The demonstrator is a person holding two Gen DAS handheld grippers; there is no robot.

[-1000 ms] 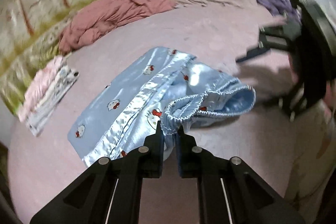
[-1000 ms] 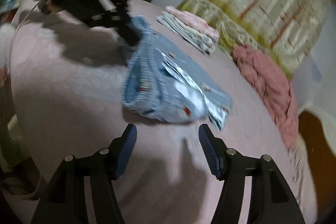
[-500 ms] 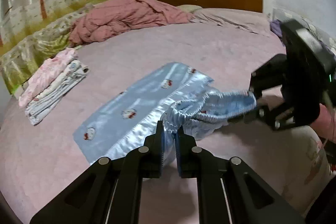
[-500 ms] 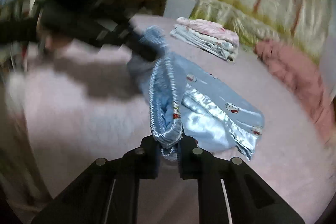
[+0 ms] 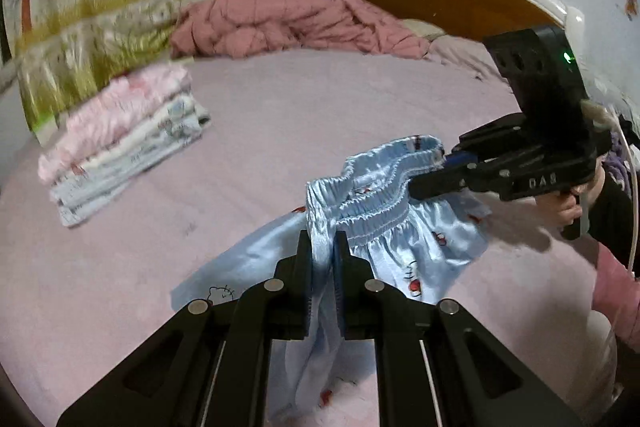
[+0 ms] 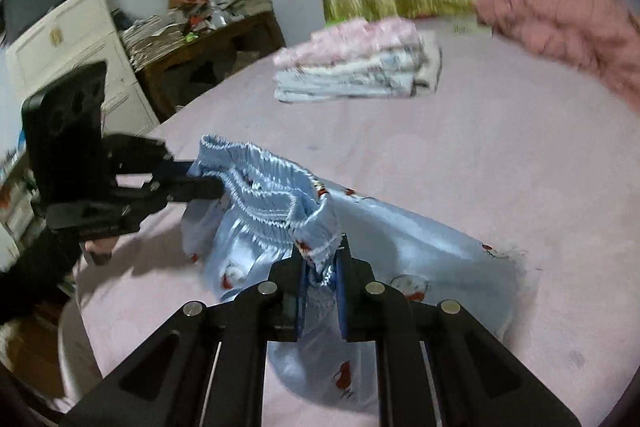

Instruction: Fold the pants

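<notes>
Pants (image 5: 404, 227) held up by the waistband over the bed (image 5: 280, 131), one gripper at each end.

Left gripper (image 5: 320, 247) is clamped on one end of the elastic, right gripper (image 6: 320, 259) on the other, the band stretched between them while the legs trail on the pink cover. Folded clothes (image 6: 360, 67) sit well apart, a quilt (image 5: 292, 19) beyond.

The pants (image 5: 384, 227) are strung between the left gripper (image 5: 320, 247) and right gripper (image 6: 320, 263), legs trailing on the bed (image 5: 280, 115). Behind them a stack of folded clothes (image 5: 124, 143) is parked, with a crumpled blanket (image 5: 296, 19) farther back by the headboard (image 5: 460, 3).
</notes>
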